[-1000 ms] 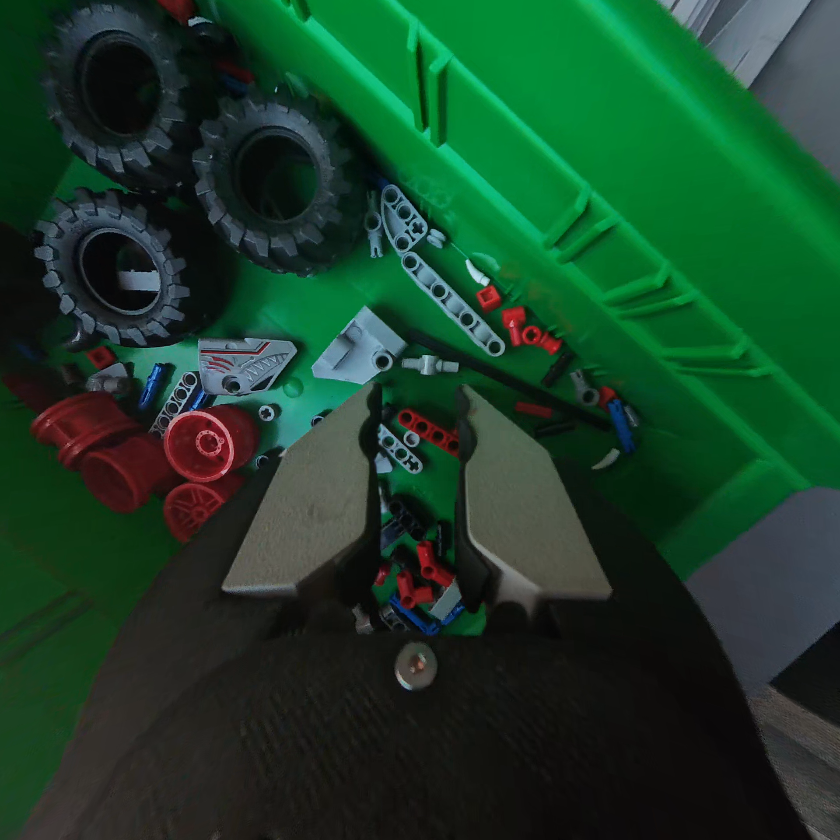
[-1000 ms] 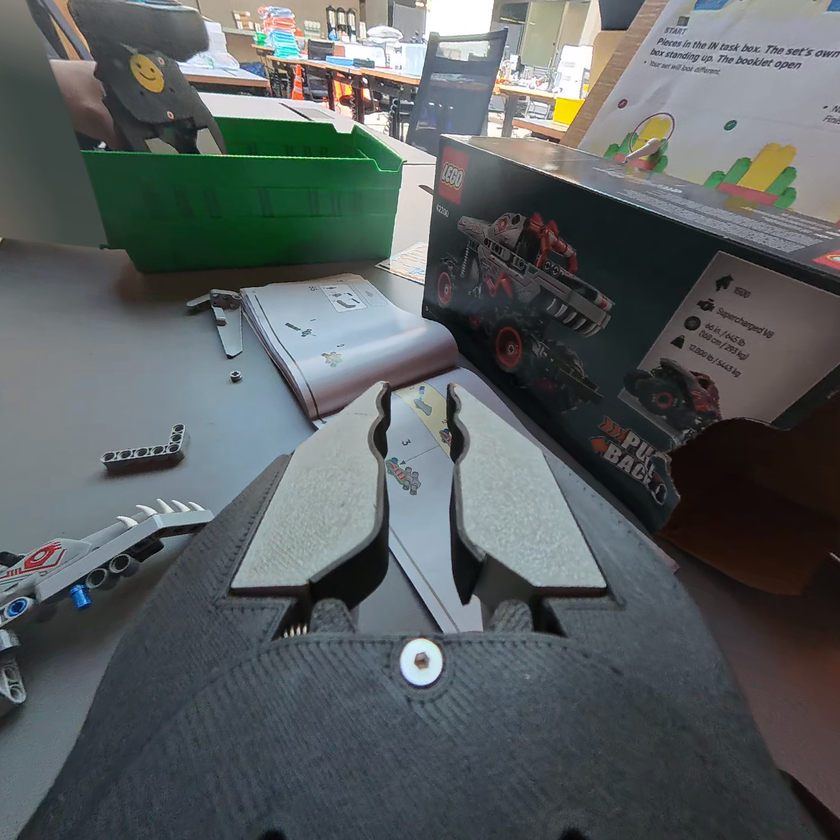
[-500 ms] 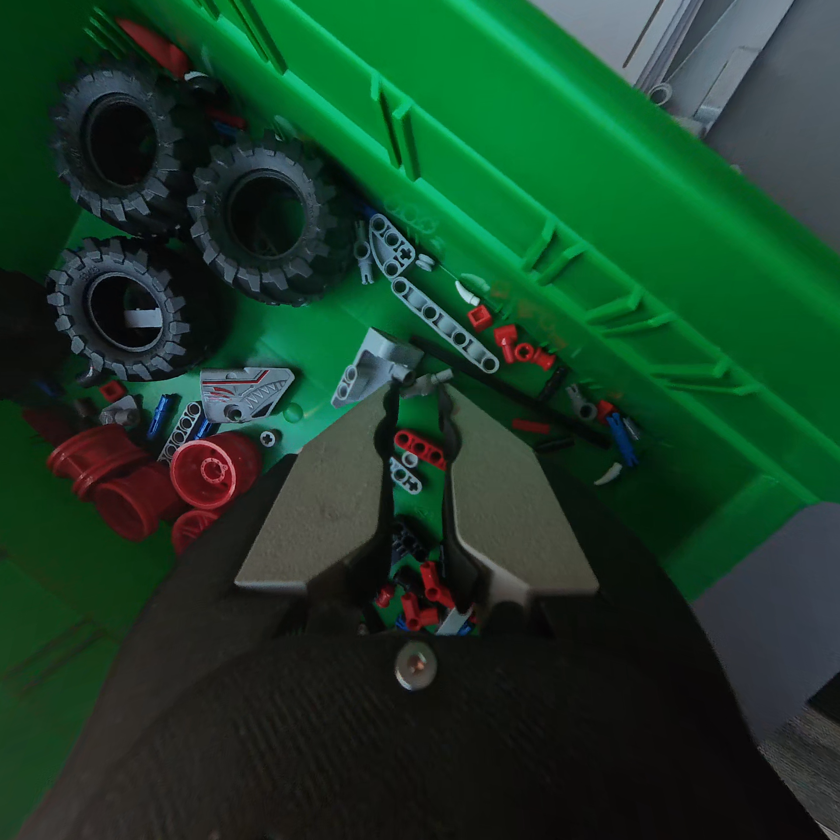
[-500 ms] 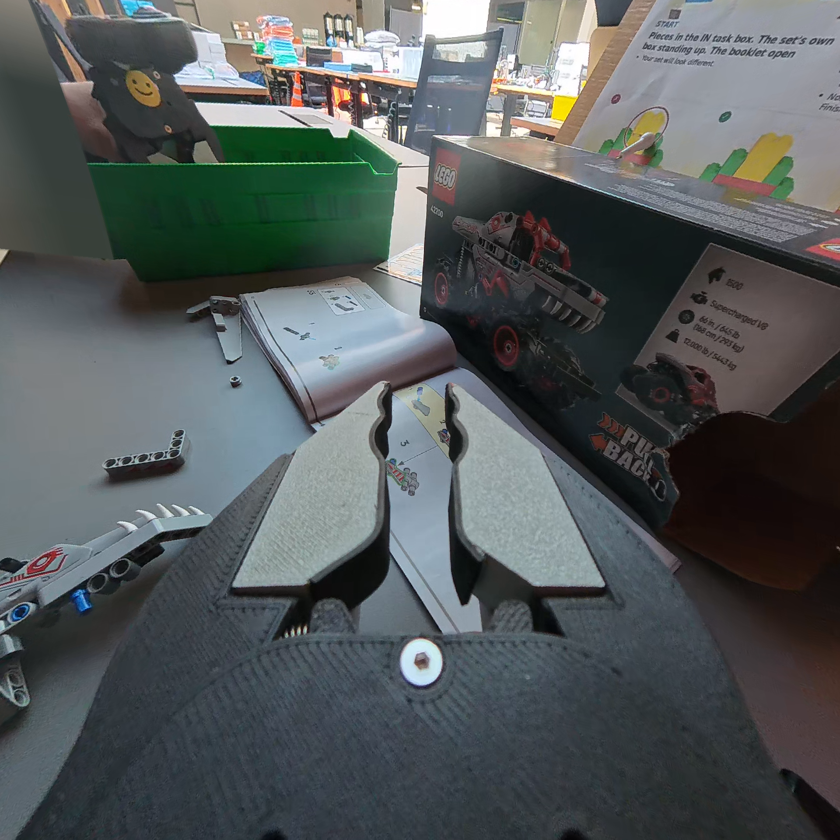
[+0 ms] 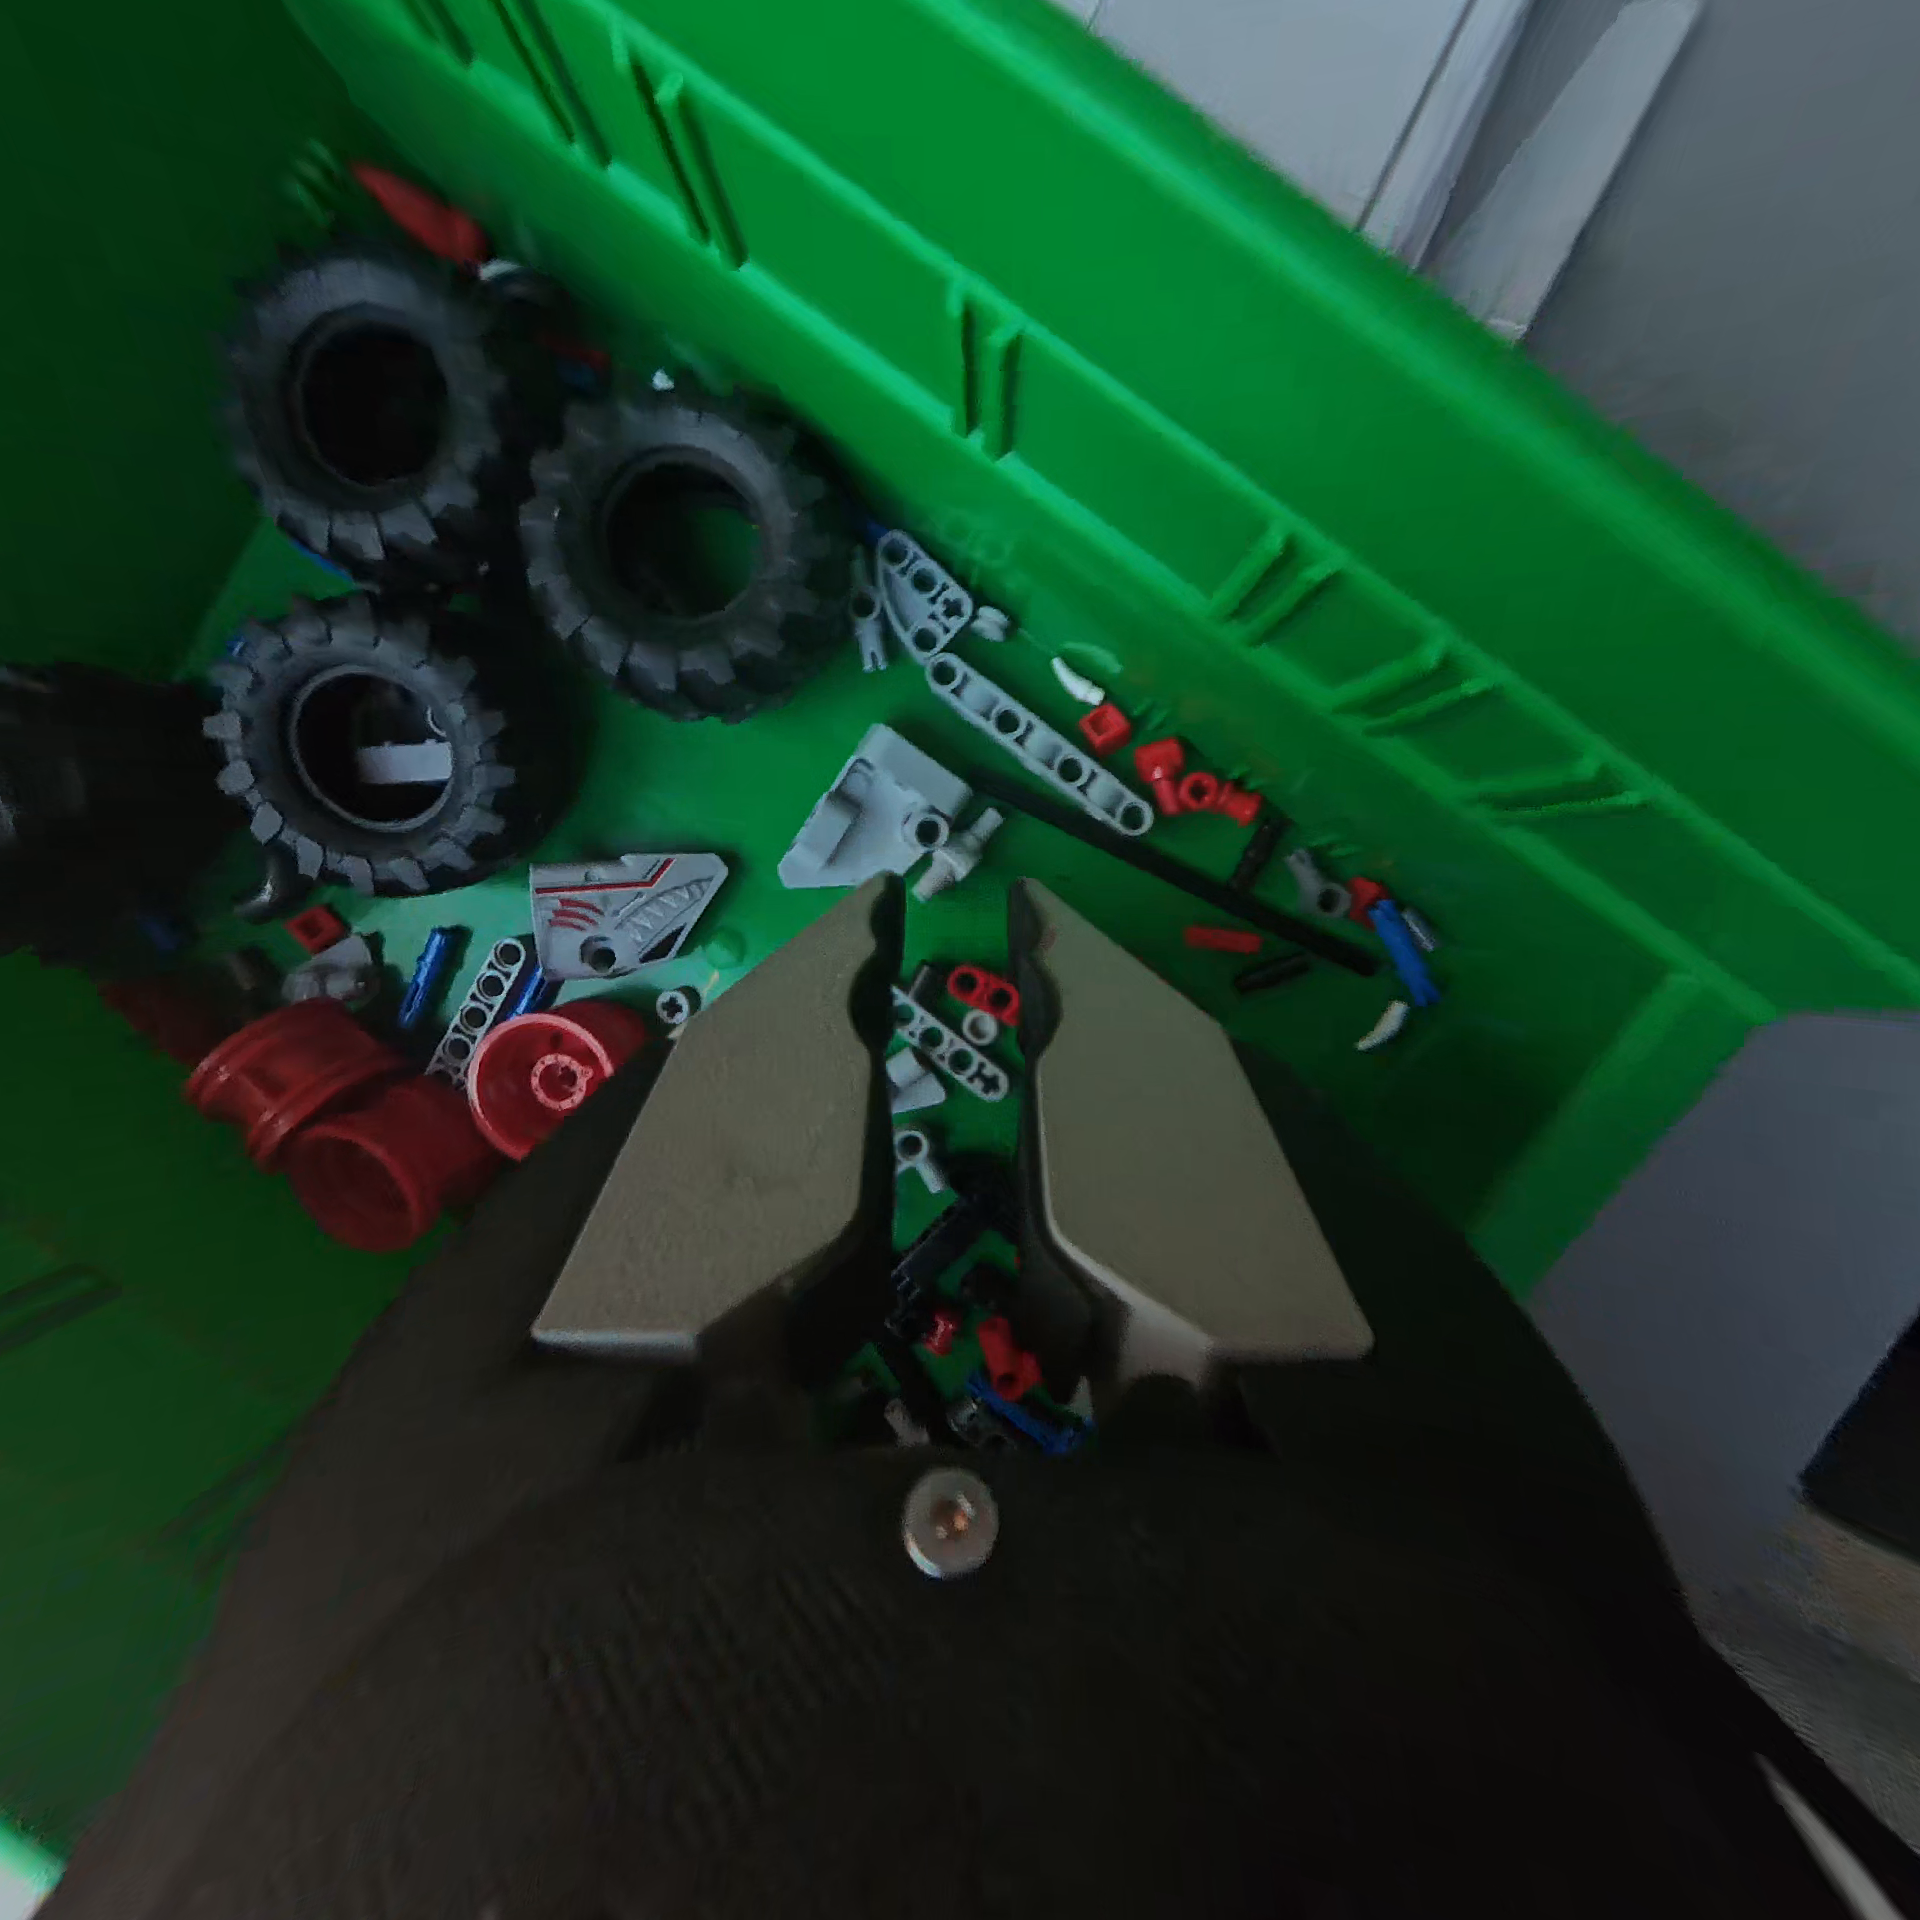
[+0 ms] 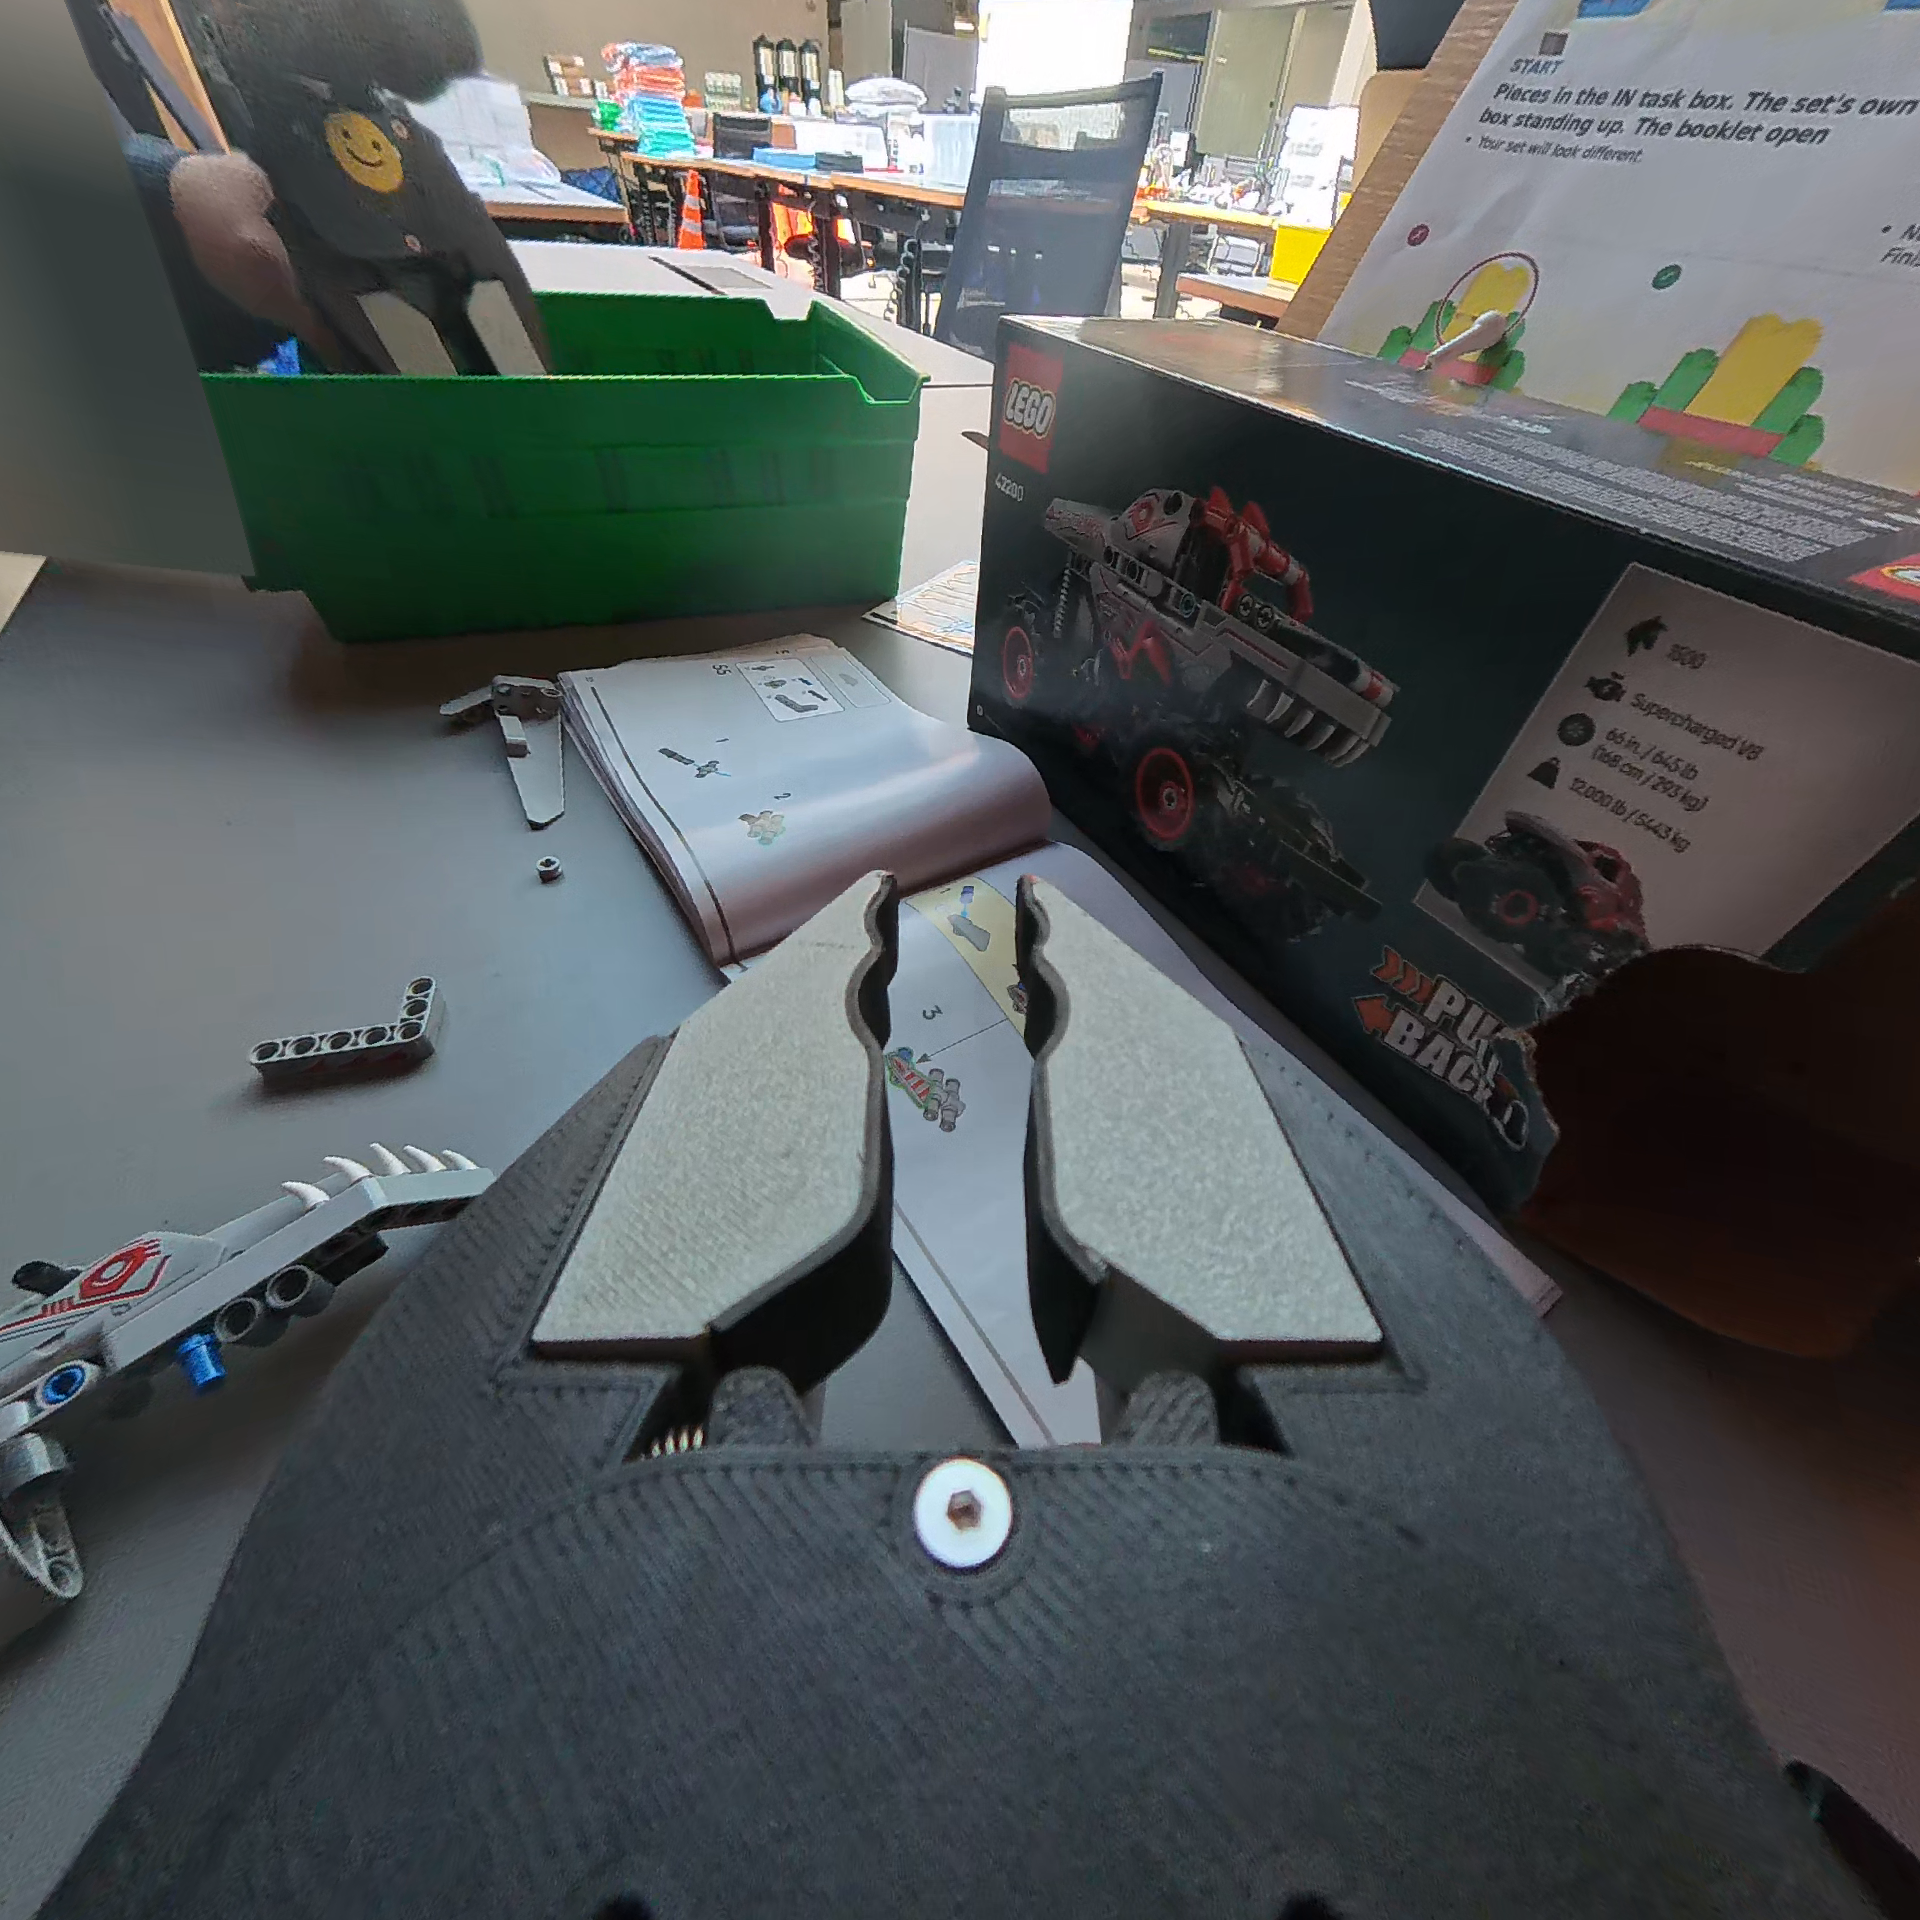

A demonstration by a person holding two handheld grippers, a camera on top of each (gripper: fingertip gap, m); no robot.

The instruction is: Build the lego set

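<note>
While both tools [image 5: 954, 914] [image 6: 956, 914] gape empty: three black tyres [image 5: 681, 545] (green bin [image 5: 1195, 436]).

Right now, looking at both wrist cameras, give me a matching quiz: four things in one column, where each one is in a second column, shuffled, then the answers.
Things:
1. black tyres
2. L-shaped grey beam
3. instruction booklet
4. left gripper

Places:
A. lying open beside the set's box
B. alone on the dark table
C. hanging over small parts in the bin
D. on the floor of the green bin, near a corner

Pairs: 1-D, 2-B, 3-A, 4-C
</note>
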